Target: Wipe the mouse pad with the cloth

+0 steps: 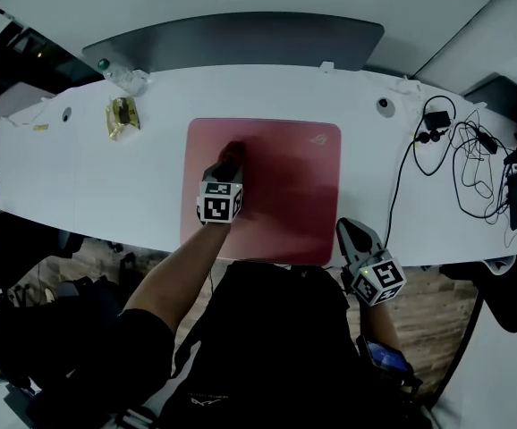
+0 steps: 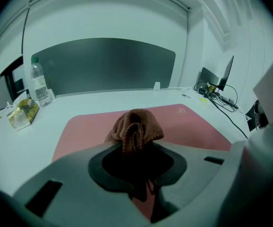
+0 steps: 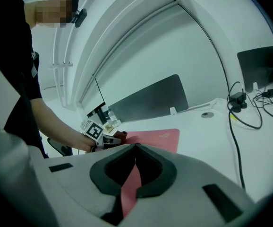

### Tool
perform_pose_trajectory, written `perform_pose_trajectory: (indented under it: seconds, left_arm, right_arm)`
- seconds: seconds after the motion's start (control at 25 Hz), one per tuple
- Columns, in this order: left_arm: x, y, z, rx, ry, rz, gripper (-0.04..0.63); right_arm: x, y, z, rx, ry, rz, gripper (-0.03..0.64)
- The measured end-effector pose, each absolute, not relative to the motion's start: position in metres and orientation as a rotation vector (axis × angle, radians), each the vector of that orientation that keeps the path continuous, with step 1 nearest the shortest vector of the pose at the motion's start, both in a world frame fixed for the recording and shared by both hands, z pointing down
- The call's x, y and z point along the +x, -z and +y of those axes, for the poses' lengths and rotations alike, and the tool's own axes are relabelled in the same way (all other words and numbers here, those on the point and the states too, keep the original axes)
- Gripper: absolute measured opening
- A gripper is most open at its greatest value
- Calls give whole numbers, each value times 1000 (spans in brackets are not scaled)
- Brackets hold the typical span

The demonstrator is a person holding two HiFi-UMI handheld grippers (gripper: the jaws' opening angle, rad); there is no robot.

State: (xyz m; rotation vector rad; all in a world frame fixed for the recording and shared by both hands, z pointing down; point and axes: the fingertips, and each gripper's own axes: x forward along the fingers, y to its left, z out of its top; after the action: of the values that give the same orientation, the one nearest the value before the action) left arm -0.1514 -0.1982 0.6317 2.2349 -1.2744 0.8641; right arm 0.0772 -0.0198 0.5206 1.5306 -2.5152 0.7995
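- The left gripper [image 1: 231, 157] has its jaws clamped on a bunched brown cloth [image 2: 136, 125], which sticks out ahead of the tips.
- The cloth [image 1: 234, 149] is pressed onto the pink mouse pad [image 1: 290, 195], in its far-left part.
- The mouse pad lies flat in the middle of the white counter [image 1: 151, 186], and its near edge reaches the counter's front edge.
- The right gripper [image 1: 349, 228] is at the pad's near-right corner. Its jaws are drawn together with nothing between them, and only a sliver of pad [image 3: 157, 135] shows behind them.
- A water bottle [image 2: 38, 84] and a yellow crumpled packet [image 2: 22, 113] stand on the far-left of the counter, well apart from the pad.
- Black cables [image 1: 464, 164] sprawl on the right side.
- A dark curved partition [image 1: 241, 41] runs behind the counter.
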Motion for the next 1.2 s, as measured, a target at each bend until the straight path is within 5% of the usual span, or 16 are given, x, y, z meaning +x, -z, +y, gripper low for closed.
perform_pose_trajectory:
  seconds: [1.2]
  left_arm:
    - [99,-630,-140,2346,-794,-963,89]
  right_arm:
    - [177,-534,-39,1389,-850,-2592,25]
